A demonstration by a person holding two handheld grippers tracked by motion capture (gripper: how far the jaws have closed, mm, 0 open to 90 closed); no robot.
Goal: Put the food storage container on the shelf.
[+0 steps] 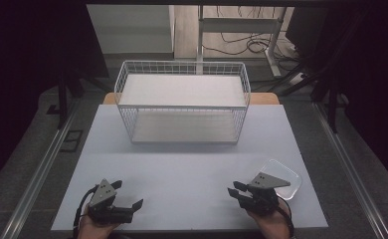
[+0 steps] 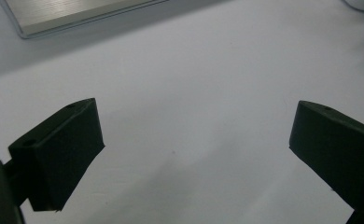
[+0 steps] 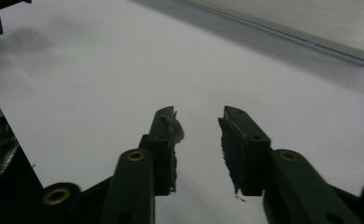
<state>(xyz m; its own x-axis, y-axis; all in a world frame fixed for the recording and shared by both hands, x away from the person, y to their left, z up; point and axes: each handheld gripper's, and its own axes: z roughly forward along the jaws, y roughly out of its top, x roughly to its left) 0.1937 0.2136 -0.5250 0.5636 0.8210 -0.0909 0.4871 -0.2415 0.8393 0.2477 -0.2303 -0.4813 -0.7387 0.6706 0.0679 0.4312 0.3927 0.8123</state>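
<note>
Near the front edge of the white table (image 1: 182, 169), each of a person's hands holds a black gripper. At the front left, my left gripper (image 1: 129, 193) has its jaws spread wide and points to the right, with only bare table between them (image 2: 196, 126). At the front right, my right gripper (image 1: 232, 188) points left. Its worn pads stand a narrow gap apart with nothing between them (image 3: 199, 116). Neither gripper touches any object.
A white wire basket (image 1: 182, 106) stands at the middle back of the table, and its base (image 3: 311, 23) lies ahead of the right gripper. A clear plastic container (image 1: 287, 175) sits just behind and to the right of the right gripper. Dark floor surrounds the table.
</note>
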